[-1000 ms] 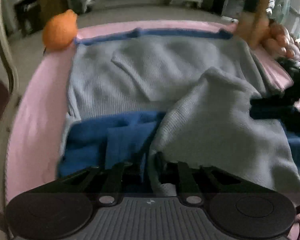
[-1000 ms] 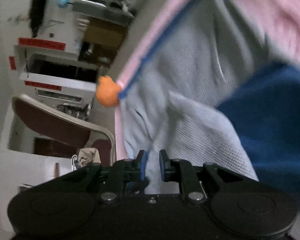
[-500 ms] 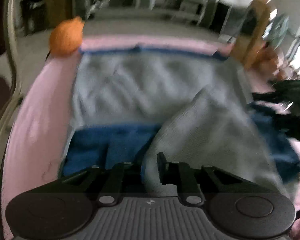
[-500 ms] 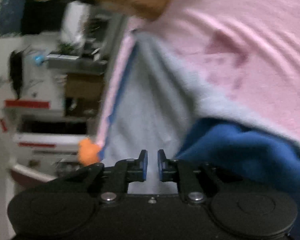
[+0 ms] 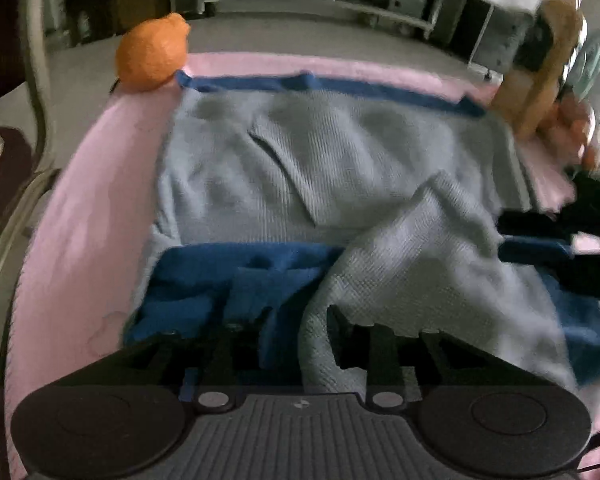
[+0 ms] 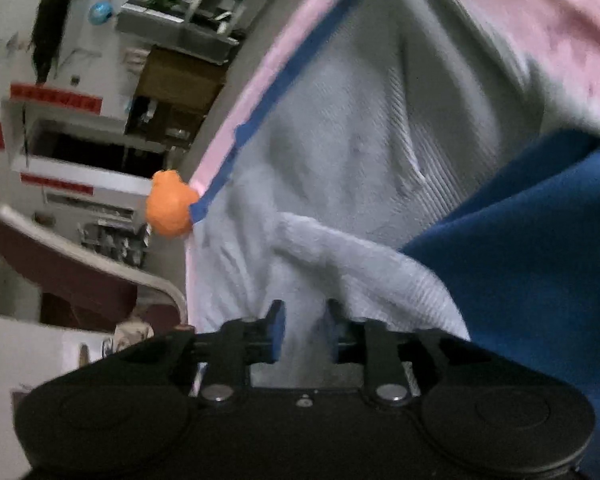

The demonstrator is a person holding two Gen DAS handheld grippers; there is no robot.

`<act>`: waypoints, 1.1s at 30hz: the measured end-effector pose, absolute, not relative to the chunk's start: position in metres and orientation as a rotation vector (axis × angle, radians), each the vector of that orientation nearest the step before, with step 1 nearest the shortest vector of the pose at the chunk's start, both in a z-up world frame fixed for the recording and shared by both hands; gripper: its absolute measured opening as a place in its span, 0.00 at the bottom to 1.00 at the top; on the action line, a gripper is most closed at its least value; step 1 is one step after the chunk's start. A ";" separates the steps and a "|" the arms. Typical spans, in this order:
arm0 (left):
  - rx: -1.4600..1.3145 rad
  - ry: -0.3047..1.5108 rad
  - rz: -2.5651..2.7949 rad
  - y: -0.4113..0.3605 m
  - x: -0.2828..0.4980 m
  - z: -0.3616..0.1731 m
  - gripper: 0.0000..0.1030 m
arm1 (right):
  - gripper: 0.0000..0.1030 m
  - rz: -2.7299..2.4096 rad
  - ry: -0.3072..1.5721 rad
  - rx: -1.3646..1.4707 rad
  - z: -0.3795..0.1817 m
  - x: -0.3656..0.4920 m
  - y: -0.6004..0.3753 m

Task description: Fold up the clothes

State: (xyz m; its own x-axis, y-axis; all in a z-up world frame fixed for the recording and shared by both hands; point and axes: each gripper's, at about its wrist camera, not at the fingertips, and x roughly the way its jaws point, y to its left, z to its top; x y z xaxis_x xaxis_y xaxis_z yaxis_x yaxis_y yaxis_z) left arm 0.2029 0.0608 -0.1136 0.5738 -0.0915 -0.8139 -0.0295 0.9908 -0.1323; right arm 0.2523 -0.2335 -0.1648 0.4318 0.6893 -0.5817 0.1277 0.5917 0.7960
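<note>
A grey knit sweater point(image 5: 320, 152) with a blue hem point(image 5: 340, 88) lies spread on a pink cloth point(image 5: 80, 208). Its near part is turned up, which shows the blue inner side point(image 5: 220, 276). My left gripper point(image 5: 300, 324) is shut on the near edge, and grey fabric runs down between its fingers. A lifted grey fold point(image 5: 440, 248) stretches to my right gripper point(image 5: 572, 240) at the right edge. In the right wrist view, my right gripper point(image 6: 304, 326) has grey sweater point(image 6: 340, 140) fabric pinched between its blue pads point(image 6: 278, 328), next to the blue inner side point(image 6: 540, 260).
An orange plush toy point(image 5: 152, 54) sits at the far left corner of the cloth, also the orange plush toy point(image 6: 168, 208). A chair point(image 6: 72, 264) stands left of the table. A tan wooden object point(image 5: 540, 80) is at the far right corner. Shelves and furniture stand behind.
The right wrist view swung from the pink cloth back toward the orange toy, with the grey fold still between the pads. The left gripper kept its hold and barely shifted.
</note>
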 end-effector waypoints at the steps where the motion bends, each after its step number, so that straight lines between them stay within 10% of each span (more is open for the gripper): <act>1: -0.162 0.935 -0.046 0.067 0.197 -0.101 0.31 | 0.26 0.424 1.079 0.862 -0.149 0.246 -0.234; 10: -0.194 0.796 0.091 0.133 0.230 -0.026 0.72 | 0.34 0.404 0.755 0.567 -0.002 0.219 -0.259; 33: -0.121 0.862 0.112 0.162 0.428 -0.136 0.61 | 0.36 -0.052 0.808 0.304 -0.165 0.462 -0.235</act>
State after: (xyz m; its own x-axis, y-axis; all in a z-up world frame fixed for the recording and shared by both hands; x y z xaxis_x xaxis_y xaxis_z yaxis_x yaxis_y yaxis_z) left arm 0.4279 0.1623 -0.1356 0.6460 0.0497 -0.7617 -0.1475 0.9872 -0.0607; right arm 0.4619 -0.2353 -0.1645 0.6922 0.0699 -0.7183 0.1607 0.9554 0.2479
